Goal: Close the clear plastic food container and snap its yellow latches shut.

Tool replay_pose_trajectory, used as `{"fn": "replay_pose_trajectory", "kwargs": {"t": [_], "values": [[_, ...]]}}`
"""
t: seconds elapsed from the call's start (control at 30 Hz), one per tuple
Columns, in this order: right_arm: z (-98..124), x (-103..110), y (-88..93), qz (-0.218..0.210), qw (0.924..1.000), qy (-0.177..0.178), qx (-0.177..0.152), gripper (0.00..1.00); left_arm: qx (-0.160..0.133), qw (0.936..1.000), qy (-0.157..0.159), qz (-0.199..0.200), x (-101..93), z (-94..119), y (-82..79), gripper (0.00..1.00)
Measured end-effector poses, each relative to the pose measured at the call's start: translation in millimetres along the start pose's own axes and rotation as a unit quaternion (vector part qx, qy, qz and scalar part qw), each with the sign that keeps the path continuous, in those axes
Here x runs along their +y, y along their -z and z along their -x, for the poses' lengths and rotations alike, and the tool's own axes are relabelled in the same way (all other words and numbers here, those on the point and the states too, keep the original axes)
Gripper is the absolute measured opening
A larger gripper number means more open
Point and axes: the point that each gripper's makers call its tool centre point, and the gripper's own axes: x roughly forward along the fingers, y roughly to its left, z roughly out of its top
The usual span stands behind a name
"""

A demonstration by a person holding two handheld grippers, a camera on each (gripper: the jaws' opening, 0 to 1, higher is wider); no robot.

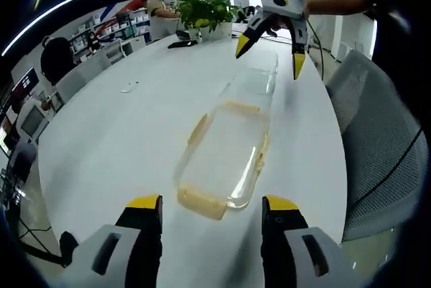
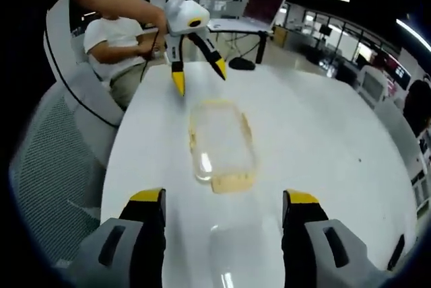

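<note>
Lying on the white table (image 1: 121,133), the clear container (image 1: 225,150) sits at twelve o'clock between both grippers, left gripper (image 1: 211,202) and right gripper (image 2: 224,197), jaws spread, touching nothing

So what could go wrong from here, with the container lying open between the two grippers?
1. The clear lid lies flat near the right gripper; it is see-through on a white table, so the fingers could easily misjudge its edge.
2. The container base sits loose and nothing holds it, so a push on the lid may slide it.
3. A yellow latch sticks out towards the open left gripper and could be trapped under the lid.
</note>
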Motion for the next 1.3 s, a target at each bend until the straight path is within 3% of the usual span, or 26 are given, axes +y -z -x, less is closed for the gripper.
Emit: {"fn": "replay_pose_trajectory", "kwargs": {"t": [0.47, 1.3], "values": [[-30.3, -3.9, 2.1, 0.015, 0.9993, -0.024, 0.022, 0.60, 0.019, 0.9991, 0.028, -0.027, 8.5, -11.9, 8.9, 0.43], [-63.5, -12.5, 14.6, 0.027, 0.9959, -0.048, 0.072, 0.51, 0.052, 0.9918, 0.085, -0.079, 13.2, -31.6, 21.0, 0.39]]}}
